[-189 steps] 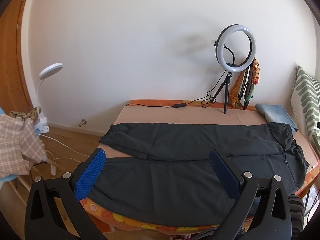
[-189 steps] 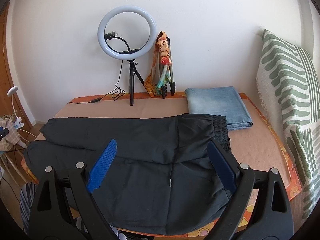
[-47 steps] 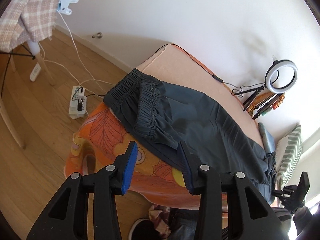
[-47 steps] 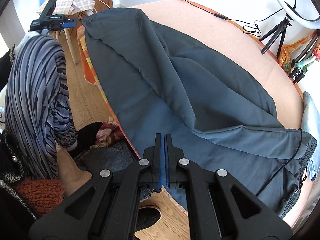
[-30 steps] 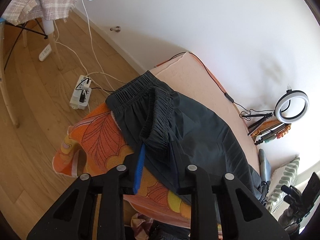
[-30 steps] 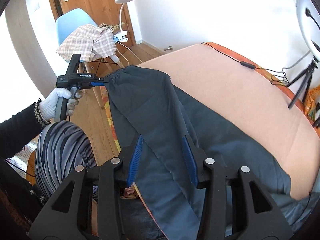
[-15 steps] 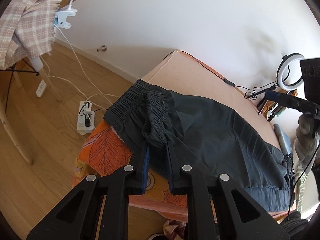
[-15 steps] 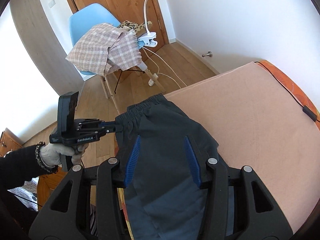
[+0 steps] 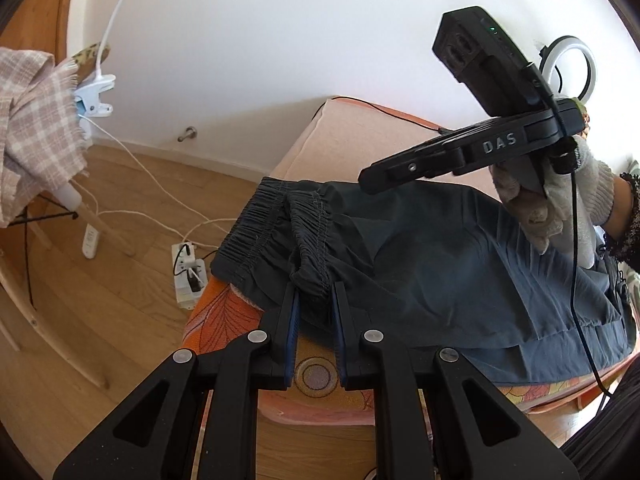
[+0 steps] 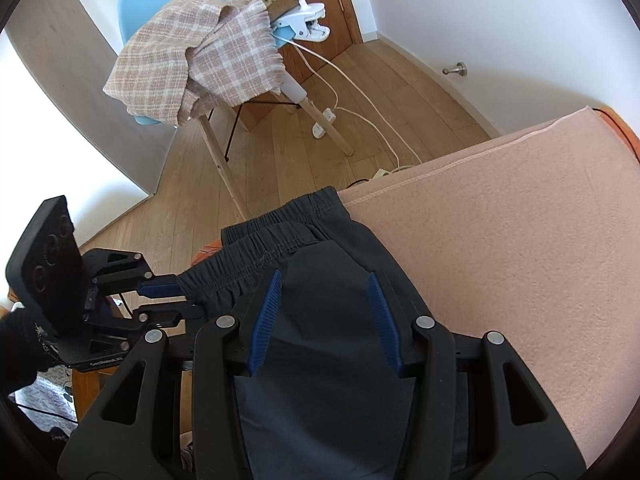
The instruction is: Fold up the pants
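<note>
Left wrist view, left to right.

Checked cloth [image 9: 36, 128]: draped over a chair at the far left edge, above the wooden floor [image 9: 100, 280].

Clip lamp [image 9: 94, 94]: white, clamped beside the cloth, its cord trailing down across the floor.

Power strip [image 9: 188, 276]: white, on the floor just beside the table corner.

Table [image 9: 320, 376]: orange leaf-patterned cover at the near edge, a pink cloth [image 9: 340, 144] over the top.

Left gripper [image 9: 314, 308]: jaws narrow, clamped on a bunched cuff of the pants [image 9: 440, 272]. The pants are dark grey and lie across the table's near part, elastic cuffs at the left corner, the rest stretching to the right.

Right gripper [image 9: 368, 178]: black, held above the pants by a gloved right hand [image 9: 556, 196]; its tips hang over the fabric. A ring light [image 9: 568, 68] stands behind it against the wall.

Right wrist view, left to right.

Left gripper [image 10: 176, 300]: at lower left, blue pads pinching the gathered cuff edge.

Blue chair [image 10: 168, 8]: upper centre, carrying the checked cloth and the lamp clip.

Right gripper [image 10: 324, 320]: jaws about half open over the pants leg, nothing pinched between the pads; whether the tips touch the fabric cannot be told.

Pink cloth: bare at the right.
</note>
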`<state>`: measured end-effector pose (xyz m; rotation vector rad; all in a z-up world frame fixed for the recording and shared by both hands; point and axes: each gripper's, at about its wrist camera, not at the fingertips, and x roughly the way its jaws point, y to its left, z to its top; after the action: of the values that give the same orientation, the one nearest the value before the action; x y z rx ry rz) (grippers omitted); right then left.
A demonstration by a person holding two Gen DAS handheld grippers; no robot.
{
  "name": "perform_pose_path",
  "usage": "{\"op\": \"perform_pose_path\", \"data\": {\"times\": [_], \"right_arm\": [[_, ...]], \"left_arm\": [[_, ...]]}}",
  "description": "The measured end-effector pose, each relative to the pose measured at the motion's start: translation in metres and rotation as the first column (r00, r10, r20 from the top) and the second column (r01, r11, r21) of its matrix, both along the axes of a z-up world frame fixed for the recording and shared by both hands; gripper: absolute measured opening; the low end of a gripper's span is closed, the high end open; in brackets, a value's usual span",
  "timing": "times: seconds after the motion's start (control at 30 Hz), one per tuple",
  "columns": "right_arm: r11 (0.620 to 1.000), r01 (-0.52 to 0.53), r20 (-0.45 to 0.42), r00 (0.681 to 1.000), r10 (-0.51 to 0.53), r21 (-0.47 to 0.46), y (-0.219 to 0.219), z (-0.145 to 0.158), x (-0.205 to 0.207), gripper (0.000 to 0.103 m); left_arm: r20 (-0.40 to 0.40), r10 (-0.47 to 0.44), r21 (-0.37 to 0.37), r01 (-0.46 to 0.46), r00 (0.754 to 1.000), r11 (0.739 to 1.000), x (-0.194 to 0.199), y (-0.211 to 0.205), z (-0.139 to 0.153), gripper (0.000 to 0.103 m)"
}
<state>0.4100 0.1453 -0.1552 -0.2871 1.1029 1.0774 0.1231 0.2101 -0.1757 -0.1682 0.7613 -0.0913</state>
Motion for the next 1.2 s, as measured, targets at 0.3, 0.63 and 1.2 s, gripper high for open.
{"op": "perform_pose_path", "data": {"times": [0.3, 0.63, 1.2], "right_arm": [[0.993, -0.082, 0.054, 0.995, 0.087, -0.086, 0.005, -0.01, -0.027, 0.006], [0.999, 0.006, 0.088, 0.996, -0.003, -0.041, -0.001, 0.014, -0.016, 0.035], [0.998, -0.069, 0.164, 0.984, 0.07, -0.014, -0.001, 0.006, -0.045, 0.001]], "left_arm": [[-0.01, -0.005, -0.034, 0.005, 1.0, 0.999, -0.001, 0.008, -0.006, 0.013], [0.007, -0.027, 0.005, 0.027, 1.0, 1.0, 0.004, 0.022, 0.007, 0.011], [-0.007, -0.028, 0.018, 0.028, 1.0, 0.999, -0.004, 0.02, 0.001, 0.01]]}}
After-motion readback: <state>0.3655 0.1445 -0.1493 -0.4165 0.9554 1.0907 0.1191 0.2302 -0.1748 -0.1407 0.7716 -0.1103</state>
